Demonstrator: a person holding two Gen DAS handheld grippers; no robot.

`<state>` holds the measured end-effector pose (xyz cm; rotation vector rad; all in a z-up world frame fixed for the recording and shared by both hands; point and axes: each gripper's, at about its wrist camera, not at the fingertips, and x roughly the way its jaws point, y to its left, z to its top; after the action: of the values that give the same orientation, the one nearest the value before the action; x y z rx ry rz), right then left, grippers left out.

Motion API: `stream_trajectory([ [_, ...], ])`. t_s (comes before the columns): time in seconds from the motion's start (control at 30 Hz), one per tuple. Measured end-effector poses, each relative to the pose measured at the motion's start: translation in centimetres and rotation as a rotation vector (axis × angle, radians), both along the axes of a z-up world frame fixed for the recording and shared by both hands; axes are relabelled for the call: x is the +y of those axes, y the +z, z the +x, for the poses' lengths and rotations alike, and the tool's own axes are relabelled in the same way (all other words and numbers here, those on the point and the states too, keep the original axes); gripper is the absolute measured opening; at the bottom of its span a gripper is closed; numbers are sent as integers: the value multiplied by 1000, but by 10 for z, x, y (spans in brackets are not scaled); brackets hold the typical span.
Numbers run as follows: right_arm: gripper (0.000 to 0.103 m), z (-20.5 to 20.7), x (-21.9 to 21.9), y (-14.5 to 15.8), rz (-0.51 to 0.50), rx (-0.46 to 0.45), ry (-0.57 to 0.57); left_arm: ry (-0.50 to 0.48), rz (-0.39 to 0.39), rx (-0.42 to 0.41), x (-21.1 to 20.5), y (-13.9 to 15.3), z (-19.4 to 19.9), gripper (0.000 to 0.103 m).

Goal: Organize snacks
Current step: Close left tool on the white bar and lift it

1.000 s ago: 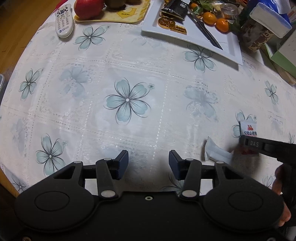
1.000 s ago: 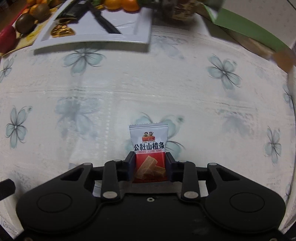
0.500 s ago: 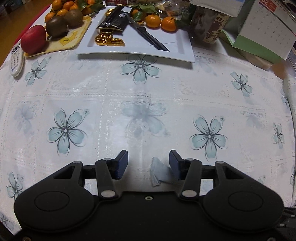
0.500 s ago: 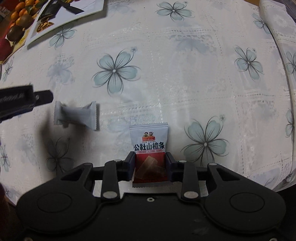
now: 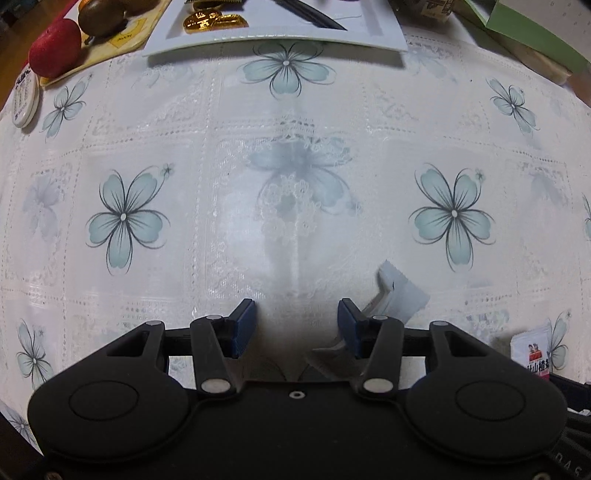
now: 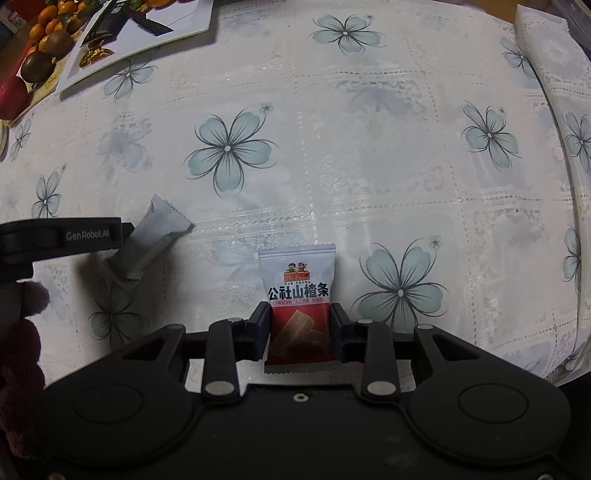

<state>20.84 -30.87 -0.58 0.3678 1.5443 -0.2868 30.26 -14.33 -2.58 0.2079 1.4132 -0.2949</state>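
Note:
A red-and-white snack packet with printed characters stands upright between the pads of my right gripper, which is shut on it just above the flowered tablecloth. To its left lies a grey-white wrapped snack, with my left gripper over its lower end. In the left wrist view, my left gripper is open and low over the cloth. The grey wrapped snack lies slanted under its right finger, one end poking into the gap. The held packet shows at the lower right.
A white tray with gold-foil coins and a knife sits at the far edge. Left of it are a red apple, a kiwi and a remote. A green box is far right. The table edge curves on the right.
My left gripper swung over the grey wrapped snack and dropped lower; the snack now sits at its right finger. My right gripper carried the packet away from the tray, then held still.

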Motion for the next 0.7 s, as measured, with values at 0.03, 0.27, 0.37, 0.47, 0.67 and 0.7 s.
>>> stream_trajectory([
  [0.03,34,0,1,0,-3,1,3,-3,1,10,2,-1,-2,56],
  [0.27,34,1,0,-1,0,7,-10,-16,-17,17,9,5,-14,57],
  [0.37,34,1,-5,1,2,3,-26,-3,-70,-10,14,20,-15,57],
  [0.47,34,1,-9,2,12,7,-39,8,-116,-38,17,35,-13,57],
  [0.67,34,3,-10,-3,63,35,-43,-47,-129,-60,2,38,-12,60],
  [0.7,34,3,-9,-4,63,39,-40,-61,-123,-61,-4,35,-13,60],
])
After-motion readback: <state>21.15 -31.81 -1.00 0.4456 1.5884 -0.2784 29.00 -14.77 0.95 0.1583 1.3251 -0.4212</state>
